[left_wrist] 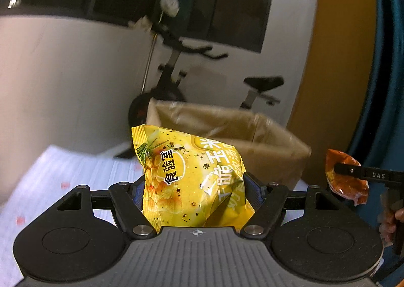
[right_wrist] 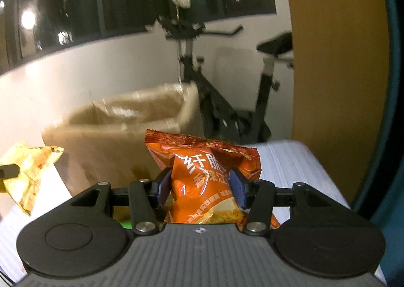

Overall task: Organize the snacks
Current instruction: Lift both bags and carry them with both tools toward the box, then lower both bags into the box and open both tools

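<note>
My left gripper [left_wrist: 193, 190] is shut on a puffy yellow snack bag [left_wrist: 186, 173], held up off the table with both blue pads pressing its sides. My right gripper [right_wrist: 200, 187] is shut on an orange snack bag [right_wrist: 209, 176], also lifted clear. Each wrist view catches the other hand's load at its edge: the orange bag [left_wrist: 346, 178] at the right of the left view, the yellow bag [right_wrist: 27, 171] at the left of the right view. An open brown cardboard box [left_wrist: 252, 138] [right_wrist: 121, 130] stands just beyond both bags.
A white cloth-covered table [left_wrist: 63, 173] [right_wrist: 290, 161] lies under the grippers. An exercise bike [left_wrist: 176, 77] [right_wrist: 214, 100] stands behind the box against a white wall, below dark windows. A yellow-brown panel [right_wrist: 333, 60] rises at the right. A hand [left_wrist: 388, 221] shows at the far right.
</note>
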Tool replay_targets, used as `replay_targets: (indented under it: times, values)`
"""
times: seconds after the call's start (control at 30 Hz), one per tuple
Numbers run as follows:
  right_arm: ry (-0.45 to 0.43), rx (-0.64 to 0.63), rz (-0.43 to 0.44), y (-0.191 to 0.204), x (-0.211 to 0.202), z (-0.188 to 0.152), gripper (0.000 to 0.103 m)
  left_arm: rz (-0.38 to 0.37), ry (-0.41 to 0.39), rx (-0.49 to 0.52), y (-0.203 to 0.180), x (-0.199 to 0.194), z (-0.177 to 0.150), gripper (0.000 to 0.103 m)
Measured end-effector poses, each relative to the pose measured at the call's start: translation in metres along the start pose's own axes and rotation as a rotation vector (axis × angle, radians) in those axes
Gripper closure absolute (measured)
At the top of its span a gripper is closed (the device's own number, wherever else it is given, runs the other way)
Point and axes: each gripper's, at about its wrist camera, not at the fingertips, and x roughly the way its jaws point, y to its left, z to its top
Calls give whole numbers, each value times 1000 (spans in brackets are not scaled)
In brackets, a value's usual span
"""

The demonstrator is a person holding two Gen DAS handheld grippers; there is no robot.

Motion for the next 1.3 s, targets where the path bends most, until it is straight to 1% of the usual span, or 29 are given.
replay_targets:
  times: [0.17,0.3,0.47,0.57,0.6,0.67,0.7,0.77,0.93,1.07,1.2,1.3]
  values:
    - [-89,-28,60,13,-4,38,51,-10,-59,52,-12,7,31,27]
    - [-124,-48,112,24,2,62,51,-4,-80,107,-24,23,50,27]
    - [-151,-95,176,43,27,86,51,16,-72,154,-35,58,74,27]
    - [-152,-71,222,51,51,96,51,57,-49,185,-36,80,82,27]
    - [-154,-63,232,53,61,99,51,68,-31,195,-36,91,85,27]
    - [-148,-37,252,55,78,103,51,89,5,201,-34,107,88,27]
    - [-136,-21,261,56,88,104,51,90,37,199,-32,116,90,27]
    - [-110,14,261,57,106,106,51,94,72,180,-29,128,92,27]
    - [-44,89,264,54,139,106,51,102,111,185,-21,145,92,27]
    - [-12,105,257,57,148,105,51,102,148,173,-17,158,87,27]
    - [-2,165,272,56,154,108,52,104,164,149,-9,152,80,27]
    - [-12,188,318,57,153,111,53,109,166,147,-4,149,79,27]
